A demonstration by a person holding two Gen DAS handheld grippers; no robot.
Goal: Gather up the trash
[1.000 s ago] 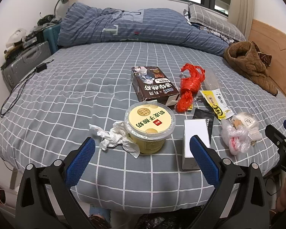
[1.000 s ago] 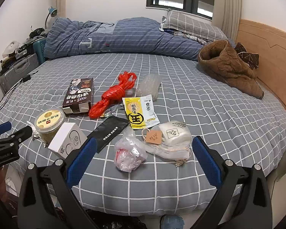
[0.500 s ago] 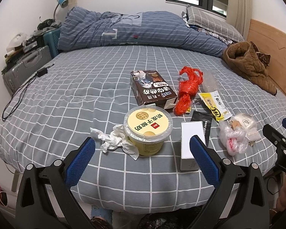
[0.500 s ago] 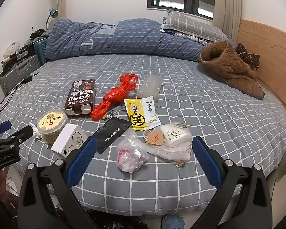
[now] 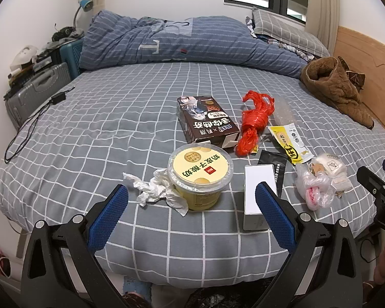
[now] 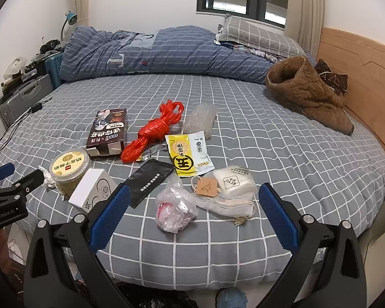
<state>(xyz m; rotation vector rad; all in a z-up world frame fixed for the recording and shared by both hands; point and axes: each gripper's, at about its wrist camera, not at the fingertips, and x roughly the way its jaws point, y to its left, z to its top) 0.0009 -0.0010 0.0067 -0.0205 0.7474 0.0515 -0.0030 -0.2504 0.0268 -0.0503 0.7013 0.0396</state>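
Trash lies on the grey checked bed (image 5: 115, 128): a yellow yogurt tub (image 5: 200, 177), crumpled tissue (image 5: 156, 188), a white box (image 5: 258, 192), a brown carton (image 5: 205, 120), a red plastic bag (image 5: 254, 123), a yellow snack packet (image 6: 186, 154), a black sachet (image 6: 148, 179), a crumpled clear bag (image 6: 175, 209) and a white pouch with a tag (image 6: 231, 184). My left gripper (image 5: 191, 217) is open and empty, just short of the tub. My right gripper (image 6: 192, 218) is open and empty, around the clear bag's near side.
A folded blue duvet (image 5: 187, 43) and a pillow (image 6: 259, 37) lie at the far side. A brown coat (image 6: 308, 95) lies by the wooden headboard (image 6: 367, 77). A grey suitcase (image 5: 33, 95) and a cable (image 5: 28, 128) are at the left.
Both grippers have drawn back and risen slightly, so the trash sits a little farther off. Nothing was taken hold of.
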